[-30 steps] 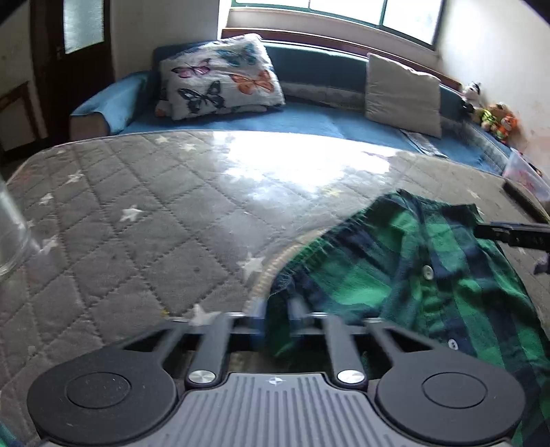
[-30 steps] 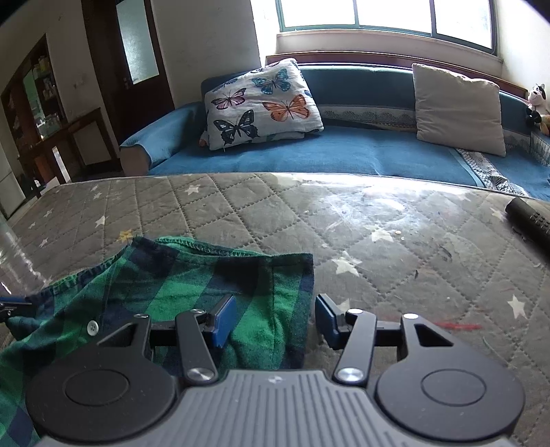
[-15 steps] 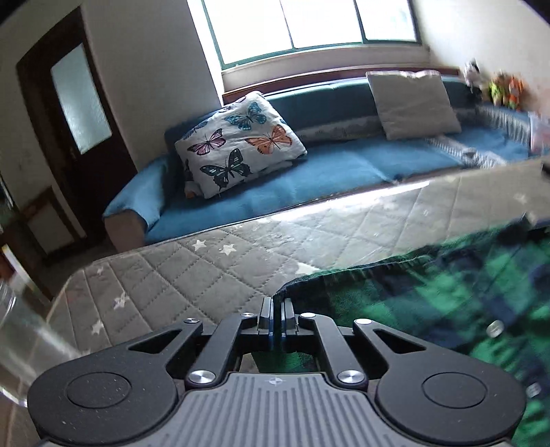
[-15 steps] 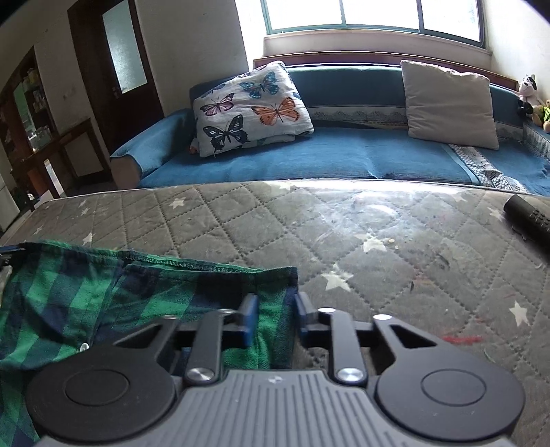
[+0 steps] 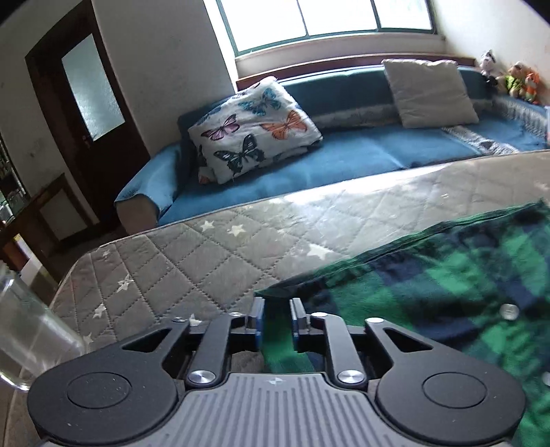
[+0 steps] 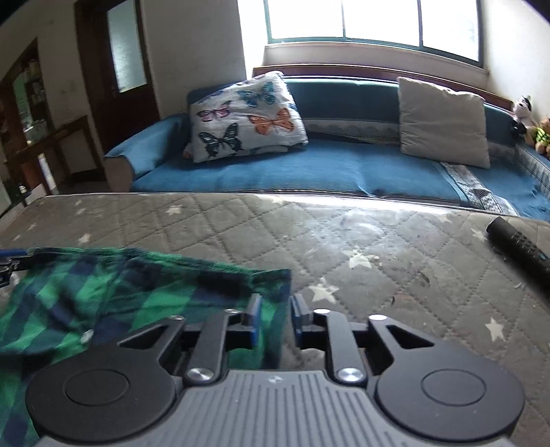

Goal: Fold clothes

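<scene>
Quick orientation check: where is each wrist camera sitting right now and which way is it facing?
Left wrist: behind the left gripper, facing the sofa; jaws straddle the plaid shirt's left corner.
Right wrist: behind the right gripper, facing likewise; jaws straddle the shirt's right corner; remote at right.
Shared: shirt, quilted mat, butterfly pillow, window.

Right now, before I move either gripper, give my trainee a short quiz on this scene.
1. True or false: an edge of the green plaid shirt lies between the fingers of the right gripper.
2. What lies at the far right of the quilted mat? A) black remote control B) glass cup C) book
3. Fill in: the left pillow on the blue sofa is printed with ____.

Key: 1 true; 2 A; 3 butterflies.
</scene>
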`<state>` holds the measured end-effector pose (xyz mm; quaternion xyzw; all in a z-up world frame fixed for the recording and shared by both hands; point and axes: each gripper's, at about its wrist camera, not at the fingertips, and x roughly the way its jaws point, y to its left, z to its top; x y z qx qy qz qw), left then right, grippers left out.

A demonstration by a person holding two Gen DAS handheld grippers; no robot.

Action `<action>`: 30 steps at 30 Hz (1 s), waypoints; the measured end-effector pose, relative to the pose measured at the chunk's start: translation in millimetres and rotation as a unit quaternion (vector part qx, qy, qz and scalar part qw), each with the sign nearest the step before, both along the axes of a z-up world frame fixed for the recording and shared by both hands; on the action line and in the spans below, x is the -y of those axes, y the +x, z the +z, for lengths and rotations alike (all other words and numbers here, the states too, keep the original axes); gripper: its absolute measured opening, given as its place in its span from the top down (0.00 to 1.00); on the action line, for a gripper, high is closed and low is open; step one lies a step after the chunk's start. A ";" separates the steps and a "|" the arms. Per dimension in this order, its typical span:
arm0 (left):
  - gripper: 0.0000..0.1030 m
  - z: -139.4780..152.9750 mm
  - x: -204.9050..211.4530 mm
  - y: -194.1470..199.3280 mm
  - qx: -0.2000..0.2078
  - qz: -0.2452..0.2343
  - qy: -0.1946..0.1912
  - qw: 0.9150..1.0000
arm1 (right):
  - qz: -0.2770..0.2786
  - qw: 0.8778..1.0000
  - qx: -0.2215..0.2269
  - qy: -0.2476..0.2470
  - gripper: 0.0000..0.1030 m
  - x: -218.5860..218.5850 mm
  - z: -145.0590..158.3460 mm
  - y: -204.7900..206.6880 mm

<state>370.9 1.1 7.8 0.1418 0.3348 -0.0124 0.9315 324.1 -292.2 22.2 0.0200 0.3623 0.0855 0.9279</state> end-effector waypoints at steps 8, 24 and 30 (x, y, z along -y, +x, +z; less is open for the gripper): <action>0.78 1.6 13.1 -64.0 -0.035 -0.061 -0.049 0.996 | 0.066 0.998 -0.015 -0.003 0.76 -24.5 7.5 -39.6; 0.78 -18.1 6.0 -99.4 -0.037 -0.060 -0.039 0.997 | 0.087 0.996 -0.027 -0.020 0.65 -44.4 -4.4 -63.3; 0.69 -22.9 15.8 -112.5 -0.033 -0.081 -0.002 0.996 | 0.117 0.992 -0.026 -0.040 0.53 -56.8 -2.1 -85.2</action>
